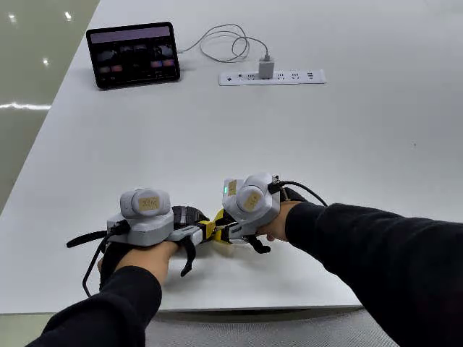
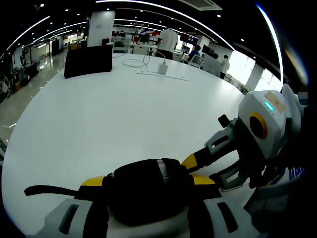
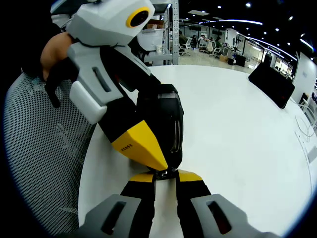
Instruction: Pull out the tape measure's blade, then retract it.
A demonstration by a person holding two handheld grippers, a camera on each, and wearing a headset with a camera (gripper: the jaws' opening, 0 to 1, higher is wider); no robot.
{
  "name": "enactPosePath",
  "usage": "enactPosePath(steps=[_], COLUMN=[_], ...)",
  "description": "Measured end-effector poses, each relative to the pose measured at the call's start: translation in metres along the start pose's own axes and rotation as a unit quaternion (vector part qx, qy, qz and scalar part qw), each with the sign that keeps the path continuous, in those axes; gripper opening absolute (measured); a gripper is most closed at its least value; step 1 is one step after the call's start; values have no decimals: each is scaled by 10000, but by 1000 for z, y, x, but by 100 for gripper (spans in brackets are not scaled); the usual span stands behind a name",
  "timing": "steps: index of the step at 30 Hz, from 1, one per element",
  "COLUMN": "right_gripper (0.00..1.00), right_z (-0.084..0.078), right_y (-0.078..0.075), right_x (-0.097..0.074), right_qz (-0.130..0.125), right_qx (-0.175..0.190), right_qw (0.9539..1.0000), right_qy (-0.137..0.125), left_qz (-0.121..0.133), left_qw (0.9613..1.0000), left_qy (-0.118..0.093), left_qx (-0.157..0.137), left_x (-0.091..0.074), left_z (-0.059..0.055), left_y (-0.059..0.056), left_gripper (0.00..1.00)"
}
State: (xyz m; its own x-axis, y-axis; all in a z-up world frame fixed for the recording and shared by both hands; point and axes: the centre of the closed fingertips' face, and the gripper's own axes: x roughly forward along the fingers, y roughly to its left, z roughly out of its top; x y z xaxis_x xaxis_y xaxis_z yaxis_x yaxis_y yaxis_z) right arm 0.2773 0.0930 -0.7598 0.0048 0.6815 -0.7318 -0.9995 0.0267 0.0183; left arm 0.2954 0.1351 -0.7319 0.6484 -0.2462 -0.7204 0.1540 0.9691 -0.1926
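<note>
The tape measure (image 2: 146, 191), at six o'clock on the table (image 1: 304, 137), is clamped across its rigid case by the left gripper (image 2: 147, 179). The right gripper (image 3: 166, 177) is pinched shut at the case mouth, apparently on the hook. A thin, springy blade is expected.

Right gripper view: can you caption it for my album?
Right gripper pinches the front of a black tape measure clamped by the left gripper.
</note>
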Motion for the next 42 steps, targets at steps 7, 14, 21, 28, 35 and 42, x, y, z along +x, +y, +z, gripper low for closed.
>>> enactPosePath(steps=[7, 14, 21, 28, 35, 42], right_gripper=[12, 12, 13, 18, 20, 25], right_z=[0, -1, -4, -6, -11, -14], right_y=[1, 1, 2, -1, -6, -5], right_x=[0, -4, -20, -36, -46, -51], right_qz=[-13, -40, -118, -272, -405, -442], right_qx=[-21, 239, 216, 360, 452, 475], right_qw=[10000, 9997, 9997, 9989, 9980, 9978], right_qy=[34, 8, -50, -158, -153, -120], left_qz=[-33, -218, -208, -425, -515, -785], left_qw=[10000, 9994, 9996, 9990, 9986, 9962], left_qy=[-17, 121, 71, -35, -75, -108], left_qx=[-19, -241, -166, -107, -55, 349], left_x=[0, 2, 1, -3, -6, -11], left_z=[1, -2, 3, 9, 11, 11], left_y=[0, -1, 6, 6, 6, -5], left_gripper=[62, 64, 87, 100, 100, 100])
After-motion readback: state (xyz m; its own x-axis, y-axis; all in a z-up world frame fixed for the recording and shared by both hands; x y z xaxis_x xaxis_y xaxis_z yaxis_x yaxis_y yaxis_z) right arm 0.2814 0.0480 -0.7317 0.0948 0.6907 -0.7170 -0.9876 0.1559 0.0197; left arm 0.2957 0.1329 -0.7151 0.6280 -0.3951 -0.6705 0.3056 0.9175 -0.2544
